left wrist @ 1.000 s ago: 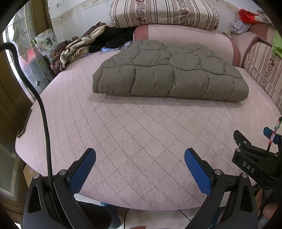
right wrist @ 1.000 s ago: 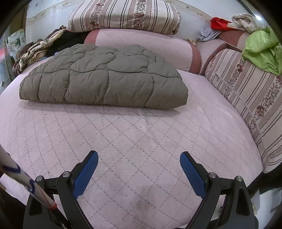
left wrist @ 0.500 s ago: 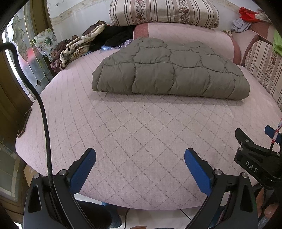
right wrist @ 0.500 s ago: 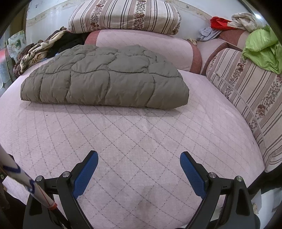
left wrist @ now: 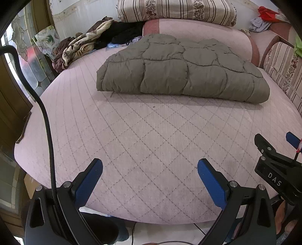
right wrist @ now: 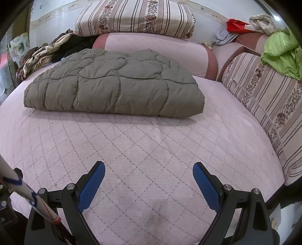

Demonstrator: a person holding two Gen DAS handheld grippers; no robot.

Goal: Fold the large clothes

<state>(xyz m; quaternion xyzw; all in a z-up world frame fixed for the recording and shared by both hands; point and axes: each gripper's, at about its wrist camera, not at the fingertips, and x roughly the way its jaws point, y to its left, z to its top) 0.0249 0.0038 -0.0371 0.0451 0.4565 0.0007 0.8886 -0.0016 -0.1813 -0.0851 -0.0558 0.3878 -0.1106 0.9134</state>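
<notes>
Both cams have shifted a bit vs the earlier frames: the folded coat sits slightly lower and closer in each view, otherwise it lies the same on the bed.

Left gripper (left wrist: pixel 150 166) hovers over the near edge of the pink quilted bed (left wrist: pixel 151 143), jaws wide apart, nothing btwn them. Right gripper (right wrist: pixel 148 174) is the same: jaws spread, empty, above the near part of the bed. Its black body also shows at the right edge of the left view.

The grey-green quilted coat (right wrist: pixel 113 88) is folded into a thick rectangular bundle, lying flat across the far half of the bed, well apart from both grippers. Its far edge is close to the pink bolster (right wrist: pixel 156 47); can't tell if touching. A striped pillow (right wrist: pixel 134 17) sits on top of the bolster. Crumpled clothes (left wrist: pixel 79 49) are piled at the bed's far left. A green garment (right wrist: pixel 281 54) is draped on the striped cushion (right wrist: pixel 264 98) at right.
</notes>
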